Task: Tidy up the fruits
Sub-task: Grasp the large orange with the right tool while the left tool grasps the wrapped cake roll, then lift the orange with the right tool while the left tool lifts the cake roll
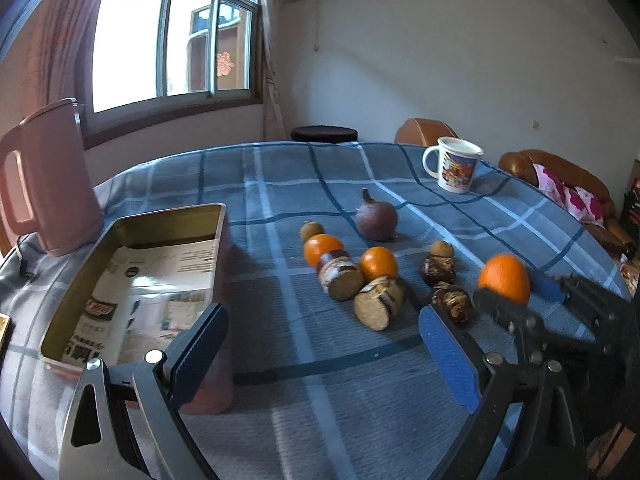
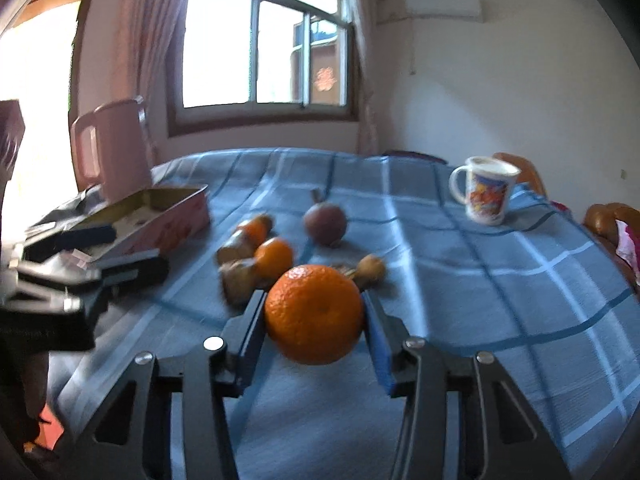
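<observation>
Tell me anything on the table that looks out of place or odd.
Nothing spilled or broken. The fruit lies loose on the cloth while the tin holds only printed paper. One orange is clamped in the right tool.

Both tools share one build — the left gripper (image 1: pixel 322 344) and the right gripper (image 2: pixel 314 326) have black angular linkage arms with triangular cut-outs, round silver rivets at the pivots, and flat fingers (image 1: pixel 448 354) faced with blue textured pads
</observation>
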`<state>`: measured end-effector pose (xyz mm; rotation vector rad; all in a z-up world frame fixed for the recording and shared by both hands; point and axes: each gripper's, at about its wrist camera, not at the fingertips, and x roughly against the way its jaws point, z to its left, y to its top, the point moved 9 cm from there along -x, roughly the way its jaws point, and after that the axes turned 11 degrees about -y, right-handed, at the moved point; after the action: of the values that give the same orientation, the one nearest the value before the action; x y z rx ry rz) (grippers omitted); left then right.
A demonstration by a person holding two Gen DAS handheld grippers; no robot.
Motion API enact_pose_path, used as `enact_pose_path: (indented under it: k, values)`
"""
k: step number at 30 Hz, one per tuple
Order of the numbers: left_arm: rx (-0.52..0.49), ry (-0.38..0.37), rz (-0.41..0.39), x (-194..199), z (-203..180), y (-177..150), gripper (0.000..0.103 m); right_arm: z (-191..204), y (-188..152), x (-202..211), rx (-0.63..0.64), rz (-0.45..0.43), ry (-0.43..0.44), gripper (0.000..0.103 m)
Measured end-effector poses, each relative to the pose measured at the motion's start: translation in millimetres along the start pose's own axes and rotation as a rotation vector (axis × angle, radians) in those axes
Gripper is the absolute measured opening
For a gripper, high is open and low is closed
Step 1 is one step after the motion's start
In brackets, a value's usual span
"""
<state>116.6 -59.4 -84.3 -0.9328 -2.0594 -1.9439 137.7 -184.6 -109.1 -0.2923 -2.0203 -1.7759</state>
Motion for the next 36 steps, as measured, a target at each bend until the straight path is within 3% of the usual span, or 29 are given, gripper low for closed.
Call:
enact_pose_path:
  k: [5,9,18,20,21,22,36]
  values:
    - [-0.018,-0.034,0.062,-24.1,-15.3,4.6,0.097,-19.7,9.0,-14.8,-0.026,0.027,-0.044,0.05]
    - [0.016,-0.094,0.138,-48.1,-25.2,2.5,0.078,-31.1,10.9,-26.7,-0.019,0.047,-0.079,0.05]
    - [0.102,-0.139,0.261,-81.4,-20.5,-12.4,0.064,-30.1,7.7,-32.1,-0.016,0.068,-0.051,0.05]
    - [0.107,-0.141,0.263,-82.7,-20.6,-11.3,0.063,-29.5,7.2,-31.9,-0.016,0.068,-0.042,0.05]
    - [0.11,-0.139,0.262,-82.6,-20.4,-11.0,0.058,-29.3,7.2,-32.0,-0.014,0.067,-0.044,0.05]
    - [0.112,-0.136,0.258,-81.7,-18.6,-11.0,0.044,-28.7,7.2,-31.3,-0.009,0.063,-0.049,0.05]
    - [0.064,-0.161,0.161,-62.8,-23.8,-5.2,0.044,-27.8,10.9,-24.1,0.001,0.013,-0.047,0.05]
